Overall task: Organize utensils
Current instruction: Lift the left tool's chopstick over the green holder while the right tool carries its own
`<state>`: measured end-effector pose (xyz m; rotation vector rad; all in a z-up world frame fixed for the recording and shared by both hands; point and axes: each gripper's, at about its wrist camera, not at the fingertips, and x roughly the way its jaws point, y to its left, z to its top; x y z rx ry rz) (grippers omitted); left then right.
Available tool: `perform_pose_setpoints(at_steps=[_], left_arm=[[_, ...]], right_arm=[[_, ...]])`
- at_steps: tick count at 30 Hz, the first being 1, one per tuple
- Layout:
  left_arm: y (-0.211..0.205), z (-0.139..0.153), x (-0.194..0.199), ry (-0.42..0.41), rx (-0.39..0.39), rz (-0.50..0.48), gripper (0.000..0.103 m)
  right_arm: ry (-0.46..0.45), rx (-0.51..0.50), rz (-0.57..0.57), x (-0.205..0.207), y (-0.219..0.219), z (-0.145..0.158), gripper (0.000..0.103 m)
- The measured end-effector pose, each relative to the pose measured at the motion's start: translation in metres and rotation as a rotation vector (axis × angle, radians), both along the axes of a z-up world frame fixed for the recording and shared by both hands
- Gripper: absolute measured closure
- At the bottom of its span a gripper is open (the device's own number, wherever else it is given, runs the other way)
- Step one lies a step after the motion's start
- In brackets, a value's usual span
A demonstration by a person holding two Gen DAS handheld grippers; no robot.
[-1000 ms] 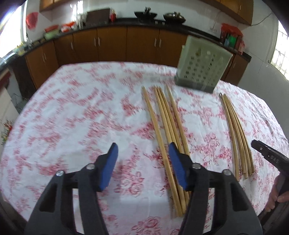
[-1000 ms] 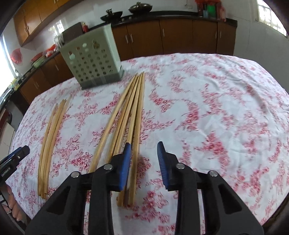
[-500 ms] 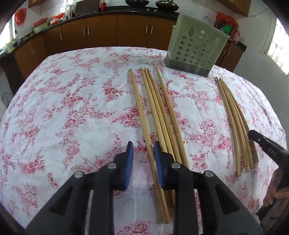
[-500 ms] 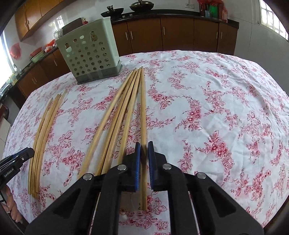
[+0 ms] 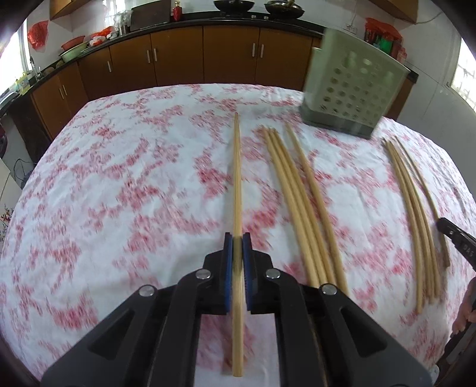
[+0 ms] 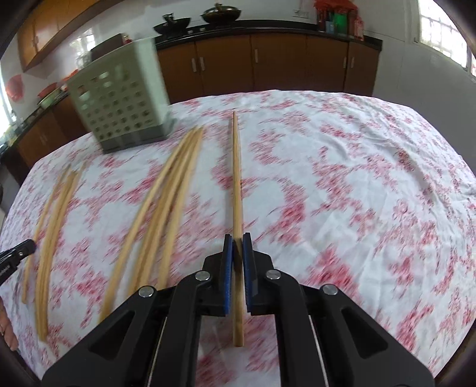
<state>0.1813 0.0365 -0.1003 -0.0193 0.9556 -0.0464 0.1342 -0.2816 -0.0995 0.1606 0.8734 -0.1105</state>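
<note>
Both tongs, left (image 5: pixel 237 238) and right (image 6: pixel 237 238), have just closed, each pinching one chopstick (image 5: pixel 237 184) above the worktop (image 5: pixel 119 184), so pickup looks done; next, tip them upright into the caddy (image 5: pixel 354 86).

- A table covered by a white tablecloth (image 5: pixel 125 184) with a red floral print fills the foreground.
- Brown wooden base cabinets (image 6: pixel 282 65) under a dark countertop (image 5: pixel 232 22) line the far wall.
- Dark woks (image 6: pixel 221 13) sit on the counter.
- Daylight enters through a window (image 6: pixel 443 32) in the white wall.
</note>
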Motion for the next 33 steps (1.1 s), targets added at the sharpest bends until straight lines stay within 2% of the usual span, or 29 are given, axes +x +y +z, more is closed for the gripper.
perform_pose_setpoints(at_steps=[5, 8, 13, 17, 20, 22, 25, 33], left_arm=[[0.011, -0.001, 0.014, -0.019, -0.015, 0.017, 0.094], [0.012, -0.001, 0.011, -0.032, -0.015, 0.006, 0.094], [0.016, -0.001, 0.001, -0.022, -0.041, 0.013, 0.094], [0.015, -0.002, -0.008, -0.027, -0.035, 0.017, 0.094], [0.010, -0.002, -0.011, -0.041, 0.007, 0.003, 0.095], [0.011, 0.001, -0.011, -0.030, 0.000, -0.008, 0.095], [0.013, 0.024, -0.015, -0.093, 0.005, -0.010, 0.095], [0.026, 0.120, -0.016, -0.324, -0.070, 0.001, 0.095]], right_arm=[[-0.010, 0.000, -0.036, 0.009, -0.015, -0.001, 0.095], [-0.016, -0.023, -0.028, 0.008, -0.012, -0.002, 0.095], [-0.006, -0.004, -0.024, 0.001, -0.014, -0.001, 0.095], [-0.008, -0.009, -0.018, -0.006, -0.012, -0.002, 0.095], [-0.009, -0.025, -0.012, -0.008, -0.010, -0.001, 0.095], [-0.033, -0.011, -0.015, -0.010, -0.013, 0.008, 0.095], [-0.108, -0.018, -0.020, -0.015, -0.016, 0.032, 0.095], [-0.327, -0.009, -0.029, -0.024, -0.024, 0.109, 0.095]])
